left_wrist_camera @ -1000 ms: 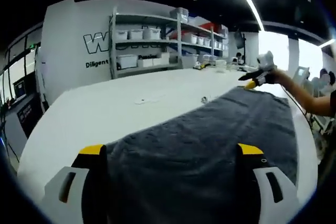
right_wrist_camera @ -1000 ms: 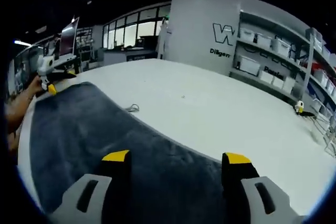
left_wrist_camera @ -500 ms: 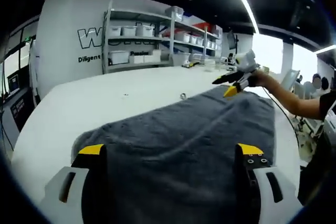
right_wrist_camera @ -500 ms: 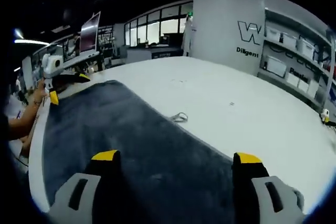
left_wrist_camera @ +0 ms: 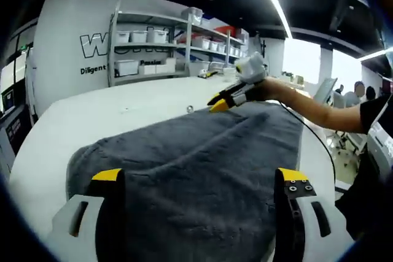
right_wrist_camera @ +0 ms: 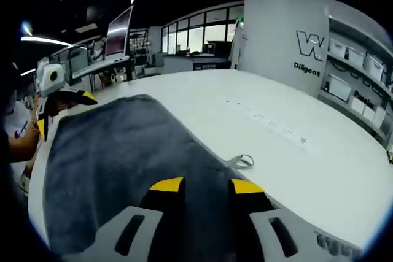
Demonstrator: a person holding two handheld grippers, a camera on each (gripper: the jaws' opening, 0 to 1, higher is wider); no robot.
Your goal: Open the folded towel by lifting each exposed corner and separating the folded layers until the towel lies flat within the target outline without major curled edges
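Towel [left_wrist_camera: 202,170] on table [left_wrist_camera: 123,108], shelves [left_wrist_camera: 159,47] behind, small loop [right_wrist_camera: 244,161] beside towel

Bin-laden shelves [left_wrist_camera: 153,47] against lettered white wall [left_wrist_camera: 67,53], windows [right_wrist_camera: 196,32] beyond

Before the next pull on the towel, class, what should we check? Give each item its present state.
1. Right gripper closed on the towel edge: cannot tell; fingers nearly together.
2. Left gripper holding cloth: not ok, fingers wide apart.
3. Towel flat: not ok, ridges across the middle.
4. Towel on the table: ok.
5. Target outline visible: cannot tell.
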